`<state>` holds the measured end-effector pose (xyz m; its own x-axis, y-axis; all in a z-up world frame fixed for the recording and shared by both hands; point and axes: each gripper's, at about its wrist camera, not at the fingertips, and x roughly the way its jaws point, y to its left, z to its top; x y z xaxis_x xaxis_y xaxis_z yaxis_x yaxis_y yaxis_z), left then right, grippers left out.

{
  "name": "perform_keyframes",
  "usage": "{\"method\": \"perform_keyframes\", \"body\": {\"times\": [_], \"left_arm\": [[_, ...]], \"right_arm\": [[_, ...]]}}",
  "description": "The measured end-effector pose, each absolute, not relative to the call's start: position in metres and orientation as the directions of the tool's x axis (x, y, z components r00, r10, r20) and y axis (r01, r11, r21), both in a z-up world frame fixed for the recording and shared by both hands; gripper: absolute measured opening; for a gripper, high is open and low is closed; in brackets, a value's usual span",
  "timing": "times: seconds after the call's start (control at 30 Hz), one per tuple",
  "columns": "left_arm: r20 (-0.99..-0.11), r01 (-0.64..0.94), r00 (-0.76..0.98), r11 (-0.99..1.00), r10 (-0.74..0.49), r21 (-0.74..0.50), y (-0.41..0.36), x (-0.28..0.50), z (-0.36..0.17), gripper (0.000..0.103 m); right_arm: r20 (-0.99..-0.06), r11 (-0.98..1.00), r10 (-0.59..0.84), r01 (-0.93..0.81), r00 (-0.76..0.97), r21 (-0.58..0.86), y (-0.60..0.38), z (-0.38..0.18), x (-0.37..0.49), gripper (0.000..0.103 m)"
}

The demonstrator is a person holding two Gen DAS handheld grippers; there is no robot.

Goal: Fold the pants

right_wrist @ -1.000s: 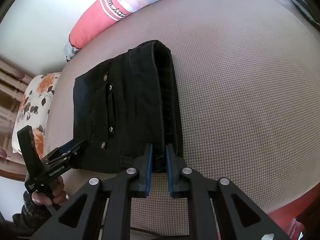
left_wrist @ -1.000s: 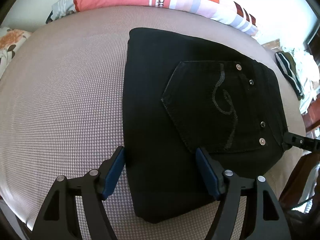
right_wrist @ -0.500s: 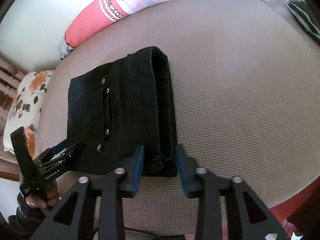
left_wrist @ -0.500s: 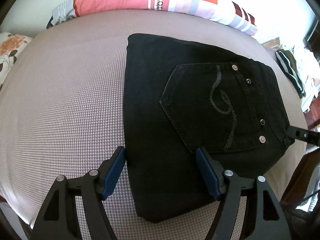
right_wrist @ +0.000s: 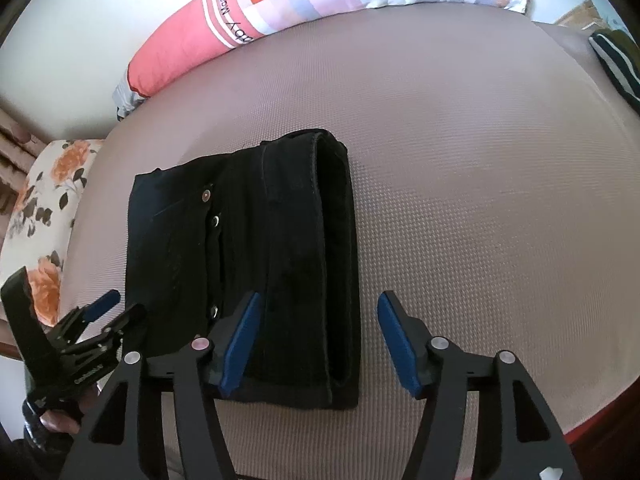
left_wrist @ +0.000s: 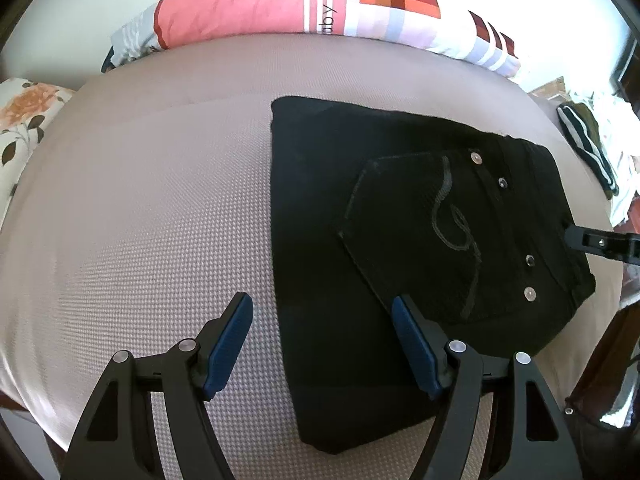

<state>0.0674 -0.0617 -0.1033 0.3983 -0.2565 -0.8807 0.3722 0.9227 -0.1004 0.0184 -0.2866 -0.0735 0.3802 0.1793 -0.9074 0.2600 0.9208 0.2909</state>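
Observation:
The black pants [left_wrist: 400, 260] lie folded into a compact rectangle on the grey bed [left_wrist: 140, 220], back pocket up. My left gripper [left_wrist: 322, 304] stands open over their near left edge, one finger above the sheet and one above the cloth, pressing nothing. In the right wrist view the pants [right_wrist: 248, 248] show their thick folded waistband side. My right gripper [right_wrist: 319, 299] hovers over that edge with its jaws opening; the fold lies between the pads, which do not press on it. The left gripper [right_wrist: 116, 308] shows at lower left, held by a hand [right_wrist: 60, 420].
A long pink and checked pillow [left_wrist: 300, 12] lies along the far side of the bed. A floral pillow [left_wrist: 24, 120] sits at the left, and striped clothes [left_wrist: 588, 148] are piled at the right. The bed's near edge runs just under both grippers.
My right gripper, shut on the folded waistband edge a second ago, has let go and spread its jaws, drawing back a little. The left gripper has stayed open in place.

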Motion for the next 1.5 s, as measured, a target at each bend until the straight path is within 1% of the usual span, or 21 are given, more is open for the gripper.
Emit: {"method": "perform_keyframes", "body": {"times": [0.23, 0.3, 0.6, 0.83, 1.03, 1.17, 1.27, 1.3, 1.37, 1.5], "left_arm": [[-0.885, 0.343, 0.387, 0.931, -0.259, -0.123, -0.056, 0.083, -0.102, 0.073], [-0.887, 0.339, 0.383, 0.933, -0.256, -0.123, -0.055, 0.087, -0.103, 0.073], [-0.896, 0.32, 0.313, 0.923, -0.316, -0.213, -0.049, 0.102, -0.109, 0.073], [-0.874, 0.285, 0.217, 0.885, -0.434, -0.368, -0.038, 0.115, -0.12, 0.073], [-0.843, 0.286, 0.161, 0.842, -0.513, -0.458, -0.03, 0.123, -0.12, 0.073], [-0.8, 0.267, 0.082, 0.787, -0.594, -0.557, -0.024, 0.129, -0.123, 0.073], [-0.778, 0.253, 0.037, 0.759, -0.627, -0.6, -0.025, 0.136, -0.126, 0.073], [-0.773, 0.253, 0.028, 0.753, -0.633, -0.607, -0.025, 0.138, -0.126, 0.073], [-0.758, 0.254, 0.004, 0.733, -0.653, -0.631, -0.029, 0.143, -0.127, 0.073], [-0.74, 0.269, -0.019, 0.709, -0.673, -0.652, -0.029, 0.144, -0.128, 0.073]], "right_arm": [[-0.902, 0.907, 0.22, 0.263, 0.371, 0.329, -0.295, -0.088, 0.024, 0.058], [-0.899, 0.901, 0.233, 0.266, 0.371, 0.343, -0.298, -0.093, 0.023, 0.062], [-0.872, 0.867, 0.328, 0.252, 0.363, 0.431, -0.31, -0.109, 0.026, 0.063], [-0.817, 0.82, 0.445, 0.199, 0.366, 0.536, -0.324, -0.116, 0.029, 0.066], [-0.737, 0.732, 0.579, 0.175, 0.348, 0.658, -0.343, -0.125, 0.032, 0.065], [-0.683, 0.671, 0.647, 0.172, 0.339, 0.722, -0.352, -0.131, 0.034, 0.064], [-0.646, 0.628, 0.683, 0.177, 0.339, 0.757, -0.357, -0.136, 0.036, 0.061], [-0.638, 0.619, 0.693, 0.176, 0.337, 0.765, -0.359, -0.139, 0.036, 0.055], [-0.615, 0.593, 0.72, 0.175, 0.321, 0.786, -0.359, -0.144, 0.038, 0.048], [-0.583, 0.564, 0.754, 0.158, 0.302, 0.811, -0.357, -0.15, 0.045, 0.047]]}}
